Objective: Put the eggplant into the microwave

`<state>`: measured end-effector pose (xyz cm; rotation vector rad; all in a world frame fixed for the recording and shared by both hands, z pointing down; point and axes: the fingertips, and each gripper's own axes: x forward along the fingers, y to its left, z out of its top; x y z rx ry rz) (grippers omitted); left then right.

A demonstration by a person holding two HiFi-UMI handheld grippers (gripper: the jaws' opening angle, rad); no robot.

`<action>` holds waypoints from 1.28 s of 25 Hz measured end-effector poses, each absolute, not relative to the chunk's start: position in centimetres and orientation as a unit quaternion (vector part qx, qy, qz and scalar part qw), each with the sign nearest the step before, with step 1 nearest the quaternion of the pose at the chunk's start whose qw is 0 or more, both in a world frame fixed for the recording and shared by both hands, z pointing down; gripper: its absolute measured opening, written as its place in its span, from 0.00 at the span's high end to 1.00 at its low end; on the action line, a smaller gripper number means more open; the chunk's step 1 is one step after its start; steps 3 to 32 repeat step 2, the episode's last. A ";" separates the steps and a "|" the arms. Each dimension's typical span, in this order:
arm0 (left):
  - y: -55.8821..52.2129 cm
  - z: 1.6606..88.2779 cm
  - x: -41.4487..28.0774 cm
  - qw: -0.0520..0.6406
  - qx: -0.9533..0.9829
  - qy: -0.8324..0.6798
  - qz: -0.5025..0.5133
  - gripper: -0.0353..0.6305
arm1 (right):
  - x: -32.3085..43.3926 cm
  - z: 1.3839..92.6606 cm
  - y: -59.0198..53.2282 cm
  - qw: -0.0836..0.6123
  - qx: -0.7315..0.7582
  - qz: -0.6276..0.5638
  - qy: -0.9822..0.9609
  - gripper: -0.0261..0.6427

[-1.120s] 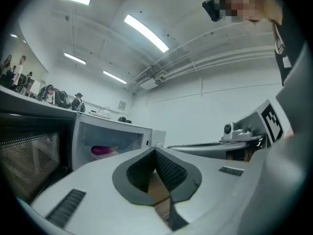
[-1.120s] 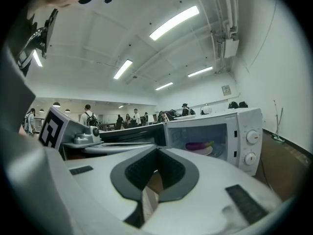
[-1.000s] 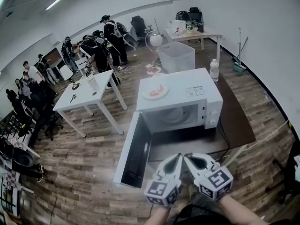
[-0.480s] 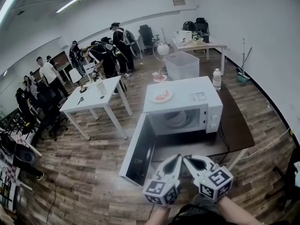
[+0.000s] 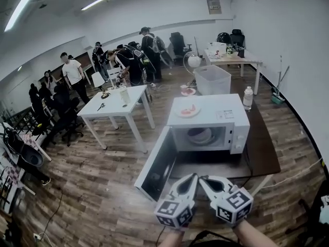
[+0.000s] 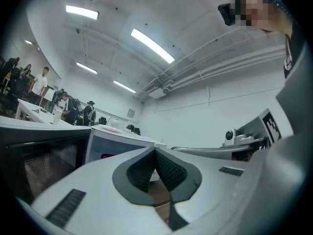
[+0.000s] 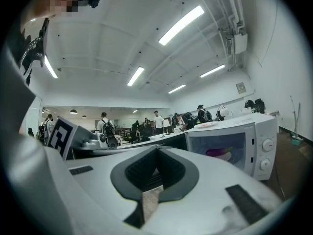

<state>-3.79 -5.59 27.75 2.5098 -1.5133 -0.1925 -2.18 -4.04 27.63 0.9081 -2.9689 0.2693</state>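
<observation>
Eggplant (image 7: 222, 152) seen inside microwave (image 5: 232, 118), on plate (image 5: 200, 136). Left tongs (image 5: 192, 179) and right tongs (image 5: 203, 180) pressed closed, nothing held. Door (image 5: 157, 164) found wide open: could be knocked or slipped off if pushed by closed tips.

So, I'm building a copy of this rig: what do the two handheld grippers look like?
Both the left gripper and right gripper have pale grey, wedge-shaped shells tapering forward, with dark ribbed pads inside the jaws. Each carries a white cube printed with black square markers.
</observation>
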 end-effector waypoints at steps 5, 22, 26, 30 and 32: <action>-4.8 28.1 -3.4 0.112 0.847 -0.515 -0.066 0.95 | -1.8 27.7 -3.4 0.010 0.289 0.095 -0.953 0.96; -4.8 28.1 -3.4 0.112 0.847 -0.515 -0.066 0.95 | -1.8 27.7 -3.4 0.010 0.289 0.095 -0.953 0.96; -4.8 28.1 -3.4 0.112 0.847 -0.515 -0.066 0.95 | -1.8 27.7 -3.4 0.010 0.289 0.095 -0.953 0.96; -4.8 28.1 -3.4 0.112 0.847 -0.515 -0.066 0.95 | -1.8 27.7 -3.4 0.010 0.289 0.095 -0.953 0.96; -4.8 28.1 -3.4 0.112 0.847 -0.515 -0.066 0.95 | -1.8 27.7 -3.4 0.010 0.289 0.095 -0.953 0.96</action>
